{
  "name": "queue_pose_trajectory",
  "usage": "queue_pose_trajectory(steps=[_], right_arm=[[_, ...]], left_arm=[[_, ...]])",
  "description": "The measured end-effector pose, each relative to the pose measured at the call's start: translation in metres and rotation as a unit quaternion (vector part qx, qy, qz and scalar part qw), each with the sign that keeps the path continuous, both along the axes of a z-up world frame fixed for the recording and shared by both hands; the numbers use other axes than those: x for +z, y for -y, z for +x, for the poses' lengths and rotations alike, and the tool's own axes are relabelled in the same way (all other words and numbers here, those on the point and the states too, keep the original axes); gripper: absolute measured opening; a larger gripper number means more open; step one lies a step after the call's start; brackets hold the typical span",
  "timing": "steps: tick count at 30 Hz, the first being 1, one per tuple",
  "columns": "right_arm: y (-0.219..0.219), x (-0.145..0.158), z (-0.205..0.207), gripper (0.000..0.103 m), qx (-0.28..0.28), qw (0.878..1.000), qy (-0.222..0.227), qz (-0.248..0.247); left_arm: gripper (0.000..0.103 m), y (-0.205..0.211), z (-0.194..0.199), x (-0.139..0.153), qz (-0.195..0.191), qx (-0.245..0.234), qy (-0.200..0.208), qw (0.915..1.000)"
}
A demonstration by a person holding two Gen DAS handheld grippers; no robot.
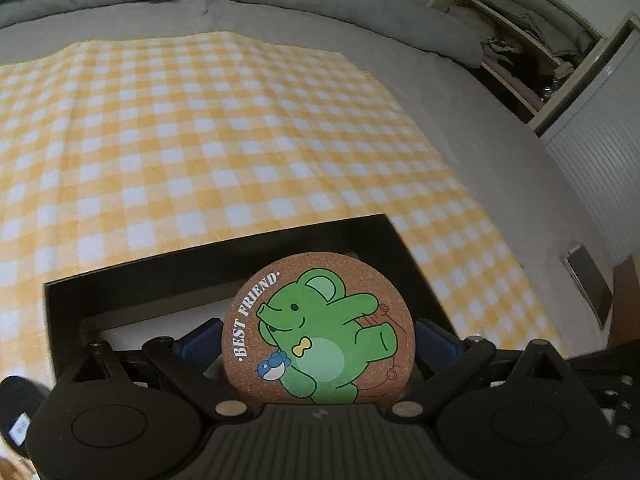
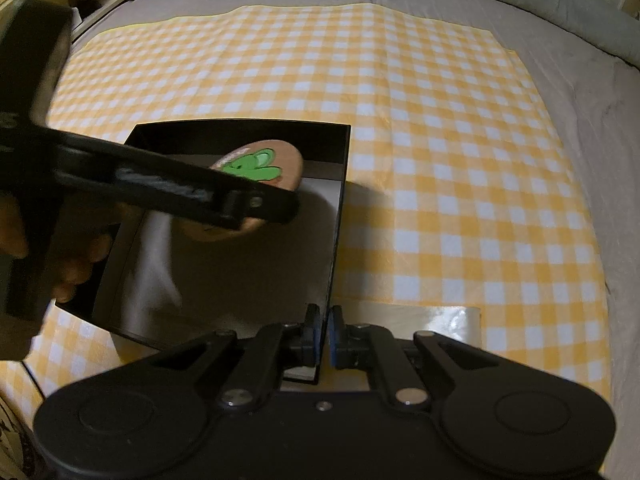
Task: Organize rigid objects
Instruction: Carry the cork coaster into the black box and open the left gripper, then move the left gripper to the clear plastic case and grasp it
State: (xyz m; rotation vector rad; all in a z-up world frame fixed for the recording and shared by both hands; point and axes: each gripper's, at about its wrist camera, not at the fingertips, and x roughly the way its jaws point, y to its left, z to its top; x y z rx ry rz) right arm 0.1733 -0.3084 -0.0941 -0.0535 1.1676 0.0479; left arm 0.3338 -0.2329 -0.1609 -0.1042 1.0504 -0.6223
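A round cork coaster [image 1: 316, 328] printed with a green cartoon animal and "BEST FRIEND" stands upright between the blue pads of my left gripper [image 1: 319, 338], which is shut on its edges. It hangs over the open black box [image 1: 200, 260]. In the right wrist view the coaster [image 2: 260, 164] is tilted just above the box's pale floor, partly hidden by a left gripper finger [image 2: 240, 200]. My right gripper [image 2: 325, 332] is shut on the near end of the box's right wall [image 2: 340, 184].
The box sits on a yellow-and-white checked cloth [image 2: 440, 160] spread over a grey bed [image 2: 600, 160]. A shiny pale flat sheet [image 2: 440, 320] lies by the right gripper. A person's hand [image 2: 72, 264] holds the left gripper. Open shelves [image 1: 520, 52] stand beyond the bed.
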Motion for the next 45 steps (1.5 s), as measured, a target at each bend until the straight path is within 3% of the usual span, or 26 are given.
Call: queue_pose_trajectory(steps=[5, 11, 21, 33, 39, 45], right_arm=[[-0.003, 0.001, 0.0, 0.005, 0.004, 1.0, 0.001, -0.006], [-0.003, 0.0, 0.0, 0.005, 0.003, 1.0, 0.001, -0.007], [-0.001, -0.001, -0.002, 0.004, -0.007, 1.0, 0.006, 0.001], [0.0, -0.002, -0.005, 0.004, -0.033, 0.999, 0.01, 0.018], [-0.002, -0.001, -0.006, 0.004, -0.043, 0.999, 0.011, 0.021], [-0.005, -0.003, -0.005, 0.004, -0.047, 0.999, 0.01, 0.015]], left_arm=[[0.1, 0.003, 0.01, -0.017, -0.023, 0.007, -0.027, 0.9993], [0.103, 0.006, 0.012, -0.022, -0.036, 0.011, -0.024, 0.999], [0.103, 0.002, -0.002, -0.005, 0.01, -0.027, -0.001, 0.9996], [0.103, -0.02, -0.044, 0.058, 0.028, -0.032, 0.06, 0.9973], [0.103, -0.052, -0.073, 0.095, 0.045, -0.022, 0.108, 0.9929], [0.103, -0.091, -0.093, 0.112, 0.076, 0.009, 0.129, 0.9887]])
